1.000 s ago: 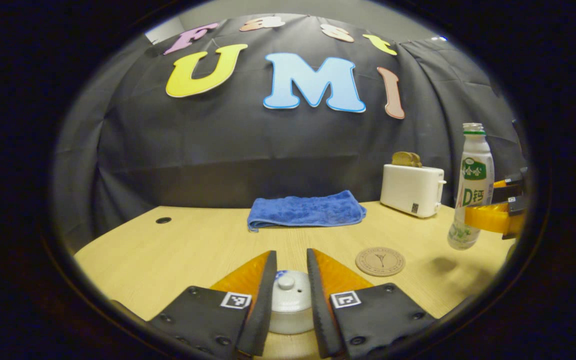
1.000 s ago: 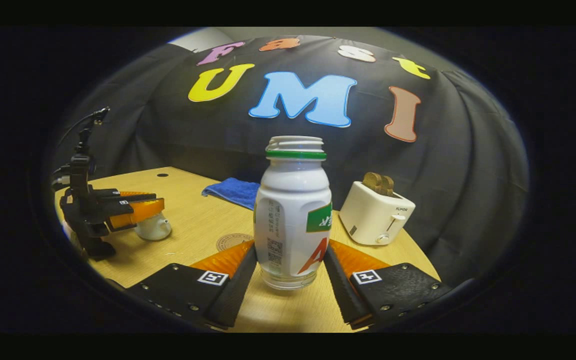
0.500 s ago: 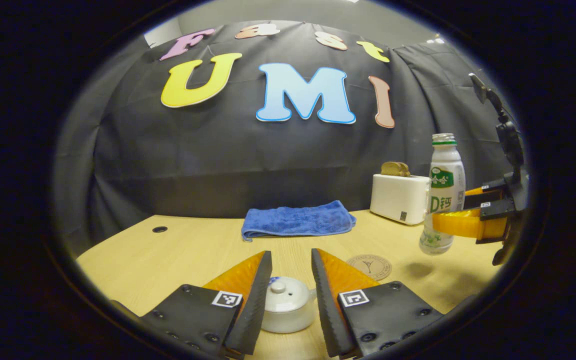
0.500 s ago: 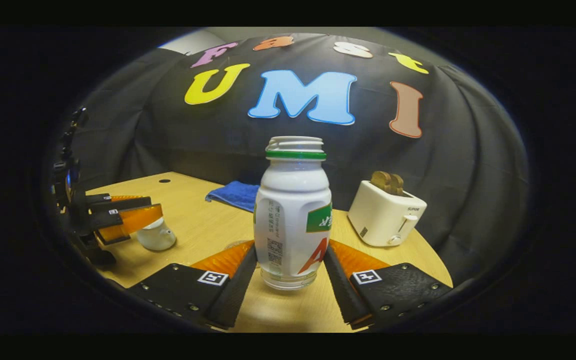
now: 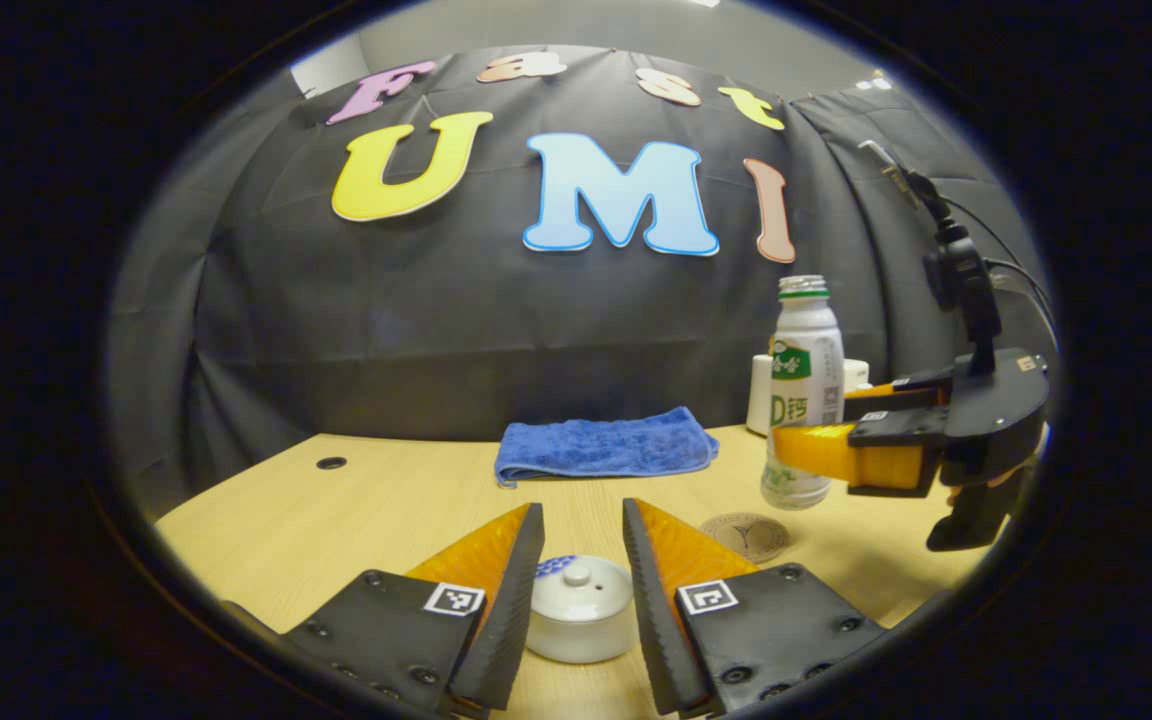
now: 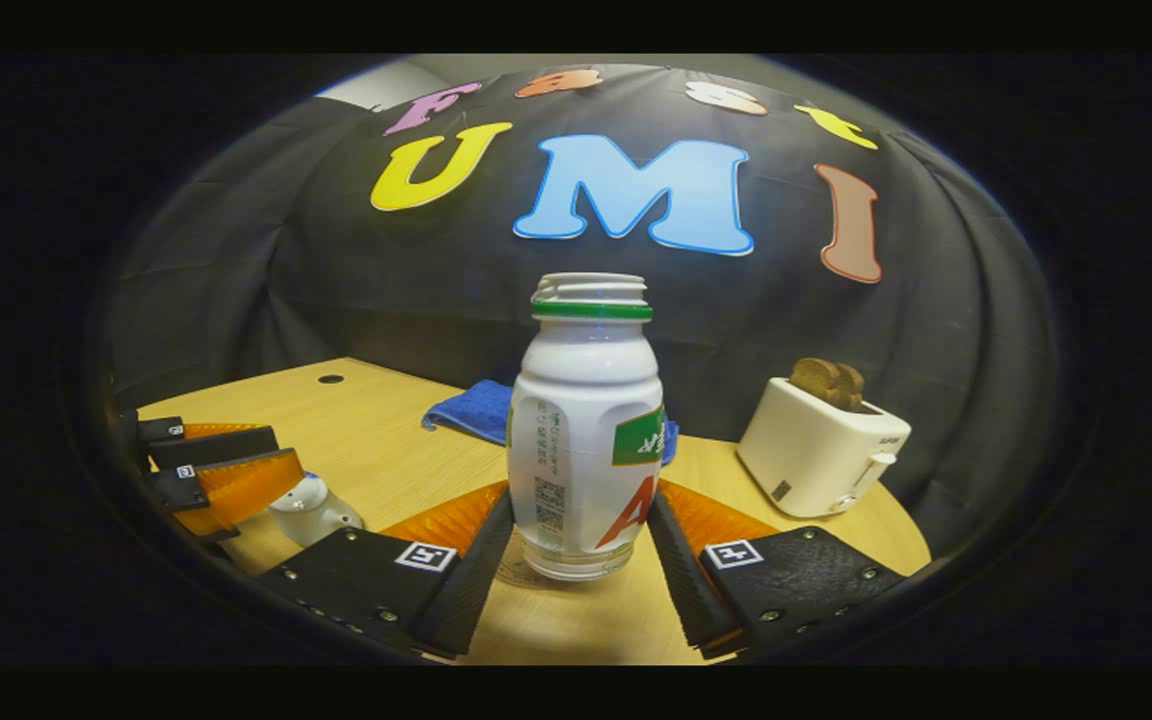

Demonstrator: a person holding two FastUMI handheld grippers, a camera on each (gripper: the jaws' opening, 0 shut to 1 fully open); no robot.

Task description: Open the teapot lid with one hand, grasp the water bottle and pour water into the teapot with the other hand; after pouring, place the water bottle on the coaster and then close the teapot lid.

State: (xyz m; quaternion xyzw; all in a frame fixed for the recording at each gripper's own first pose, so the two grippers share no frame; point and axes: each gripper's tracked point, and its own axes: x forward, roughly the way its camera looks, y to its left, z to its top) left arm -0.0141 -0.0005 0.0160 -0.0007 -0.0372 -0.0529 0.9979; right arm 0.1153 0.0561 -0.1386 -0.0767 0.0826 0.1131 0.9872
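Note:
The white teapot, lid on, sits on the wooden table between the fingers of my left gripper, which is open and straddles it without touching the knob. An uncapped white bottle stands upright in my right gripper, both fingers pressing its lower body. In the left gripper view the bottle hangs above the table, held by the right gripper, just behind the round coaster. The right gripper view has the left gripper and teapot at the lower left.
A folded blue towel lies at the back of the table. A white toaster with bread in it stands at the back right. A small hole marks the table's far left.
My right gripper has carried the bottle leftward, closer to the coaster and teapot. The left gripper has stayed open around the teapot, drawing back only slightly.

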